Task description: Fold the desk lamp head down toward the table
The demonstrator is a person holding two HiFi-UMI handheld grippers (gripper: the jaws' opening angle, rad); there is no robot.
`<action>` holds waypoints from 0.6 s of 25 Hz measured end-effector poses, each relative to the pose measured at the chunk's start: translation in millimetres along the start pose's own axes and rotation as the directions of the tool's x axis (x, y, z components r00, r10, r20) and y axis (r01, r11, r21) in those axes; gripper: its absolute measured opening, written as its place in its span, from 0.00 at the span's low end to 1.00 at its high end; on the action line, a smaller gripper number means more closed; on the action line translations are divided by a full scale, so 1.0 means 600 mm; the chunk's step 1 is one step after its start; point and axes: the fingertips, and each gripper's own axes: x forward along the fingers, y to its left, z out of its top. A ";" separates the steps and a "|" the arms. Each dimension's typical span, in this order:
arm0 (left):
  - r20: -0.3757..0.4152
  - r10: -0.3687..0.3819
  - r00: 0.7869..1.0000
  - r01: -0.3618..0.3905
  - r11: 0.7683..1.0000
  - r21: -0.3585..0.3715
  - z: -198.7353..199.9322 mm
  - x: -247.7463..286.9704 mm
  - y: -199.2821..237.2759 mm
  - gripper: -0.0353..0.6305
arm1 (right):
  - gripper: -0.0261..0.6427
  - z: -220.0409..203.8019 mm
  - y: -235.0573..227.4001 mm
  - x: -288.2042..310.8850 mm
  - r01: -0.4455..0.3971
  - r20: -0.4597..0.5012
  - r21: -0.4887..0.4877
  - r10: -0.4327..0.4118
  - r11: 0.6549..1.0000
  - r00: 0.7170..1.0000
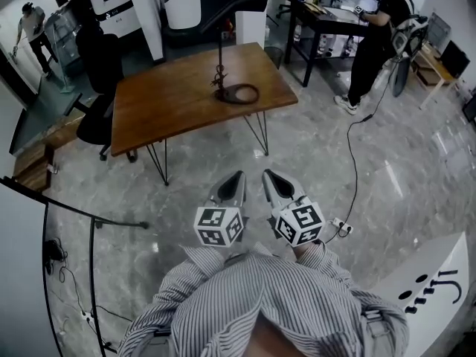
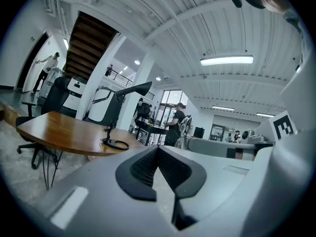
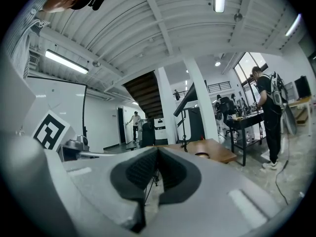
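Brown wood counter (image 1: 171, 106) lies at your 12 o'clock, well apart. The desk lamp (image 1: 219, 54) stands on it, head (image 1: 245, 2) up, unfolded. Your left claw (image 1: 238, 177) and right claw (image 1: 268, 175) are both closed, holding nothing. Risk: press the head one-clawed and the ring base (image 1: 239, 93) may skid or tip.

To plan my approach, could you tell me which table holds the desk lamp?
The brown wooden table on thin metal legs; the desk lamp stands there. The dark desk behind holds clutter.
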 end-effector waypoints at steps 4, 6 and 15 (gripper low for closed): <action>-0.005 0.001 1.000 -0.001 1.000 -0.006 -0.014 0.025 0.003 0.05 | 0.04 -0.013 -0.024 0.013 0.000 -0.009 0.000 0.000 1.000 1.000; -0.005 0.017 1.000 -0.017 1.000 -0.016 -0.016 0.038 0.017 0.05 | 0.04 -0.021 -0.033 0.025 -0.007 -0.025 0.001 0.007 1.000 1.000; 0.027 0.045 0.999 -0.044 0.998 -0.037 0.014 0.159 0.132 0.05 | 0.04 -0.024 -0.116 0.167 0.000 -0.049 -0.020 -0.001 1.000 0.999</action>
